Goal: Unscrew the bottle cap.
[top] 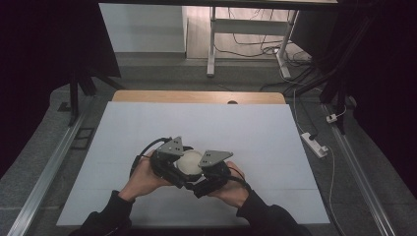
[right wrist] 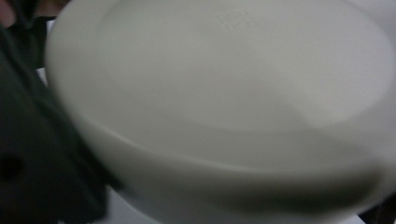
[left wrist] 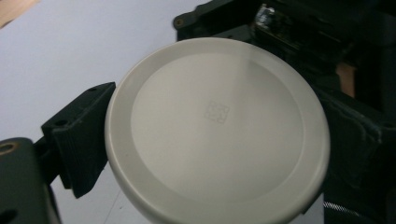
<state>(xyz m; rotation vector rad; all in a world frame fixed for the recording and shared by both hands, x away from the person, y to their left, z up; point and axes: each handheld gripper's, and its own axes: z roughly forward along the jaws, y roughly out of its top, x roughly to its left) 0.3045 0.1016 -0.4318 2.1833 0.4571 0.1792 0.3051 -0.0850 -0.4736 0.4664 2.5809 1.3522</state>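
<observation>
A wooden table (top: 196,96) stood on grey floor (top: 44,147). A white sheet (top: 196,128) covered nearly all its top, leaving a wood strip at the far edge.

Looked like a lab or recording rig, not a home: white sheet (top: 196,128) laid over a wooden tabletop (top: 196,96), black curtains (top: 44,49) at both sides, metal rails (top: 49,167) along the grey floor (top: 157,73), loose cables (top: 255,46), a power strip (top: 314,143), bare desk legs (top: 211,44) behind.
</observation>
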